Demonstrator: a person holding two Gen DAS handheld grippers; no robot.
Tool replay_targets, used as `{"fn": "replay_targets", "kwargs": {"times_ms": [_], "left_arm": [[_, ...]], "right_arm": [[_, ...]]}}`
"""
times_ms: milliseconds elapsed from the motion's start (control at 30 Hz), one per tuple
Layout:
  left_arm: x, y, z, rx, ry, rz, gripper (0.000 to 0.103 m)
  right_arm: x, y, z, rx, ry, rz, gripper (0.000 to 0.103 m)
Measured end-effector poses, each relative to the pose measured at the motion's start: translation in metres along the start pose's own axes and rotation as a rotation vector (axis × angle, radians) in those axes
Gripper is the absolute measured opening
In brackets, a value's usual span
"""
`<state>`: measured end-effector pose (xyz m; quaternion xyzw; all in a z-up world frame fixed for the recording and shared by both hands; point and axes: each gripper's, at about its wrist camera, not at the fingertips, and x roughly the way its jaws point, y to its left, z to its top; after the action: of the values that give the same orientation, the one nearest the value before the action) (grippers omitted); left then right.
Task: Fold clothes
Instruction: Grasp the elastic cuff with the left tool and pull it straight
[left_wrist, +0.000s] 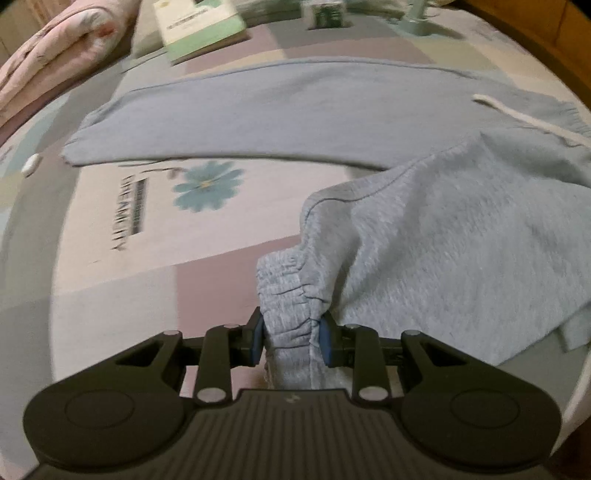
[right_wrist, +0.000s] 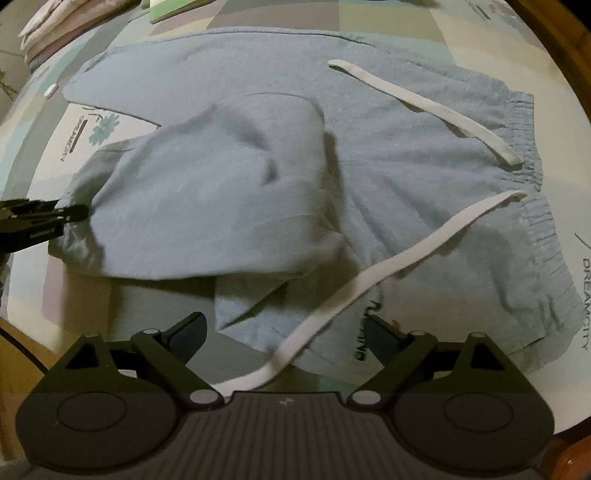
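Both wrist cams steep-down, close; share sweatpants.

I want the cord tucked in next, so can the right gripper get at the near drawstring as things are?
Probably yes. The right gripper is open, and the near drawstring lies on top of the sweatpants, running between its fingers with nothing covering it.

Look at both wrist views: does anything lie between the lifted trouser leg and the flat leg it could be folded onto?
Nothing visible blocks it. The left gripper pinches the cuff of the grey sweatpants; only bare bedsheet lies between it and the flat leg. One white drawstring lies near the waistband, off that path.
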<state>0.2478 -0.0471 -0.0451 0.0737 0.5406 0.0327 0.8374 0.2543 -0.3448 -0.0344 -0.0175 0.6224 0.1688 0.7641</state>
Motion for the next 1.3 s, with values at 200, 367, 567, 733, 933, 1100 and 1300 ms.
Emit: {"fn": "replay_targets", "kwargs": {"times_ms": [200,367,567,733,933,1100,1300], "left_arm": [[0.004,0.042,-0.007,0.002,0.042,0.064,0.028],[0.007,0.073,-0.013,0.001,0.066,0.102,0.028],[0.005,0.097,-0.013,0.030,0.080,0.128,0.029],[0.002,0.118,-0.013,0.070,0.097,0.160,0.030],[0.004,0.146,-0.010,0.094,0.121,0.211,0.030],[0.006,0.168,-0.014,0.099,0.138,0.238,0.031],[0.008,0.188,-0.019,0.089,0.152,0.253,0.032]], "right_arm": [[0.004,0.011,0.005,-0.002,0.014,-0.014,0.095],[0.008,0.021,0.011,-0.004,0.019,-0.018,0.095],[0.009,0.033,0.017,-0.026,0.021,-0.028,0.095],[0.012,0.039,0.021,-0.032,0.023,-0.036,0.095],[0.014,0.045,0.026,-0.042,0.021,-0.040,0.095],[0.014,0.049,0.027,-0.053,0.020,-0.045,0.095],[0.015,0.052,0.028,-0.060,0.022,-0.055,0.095]]}}
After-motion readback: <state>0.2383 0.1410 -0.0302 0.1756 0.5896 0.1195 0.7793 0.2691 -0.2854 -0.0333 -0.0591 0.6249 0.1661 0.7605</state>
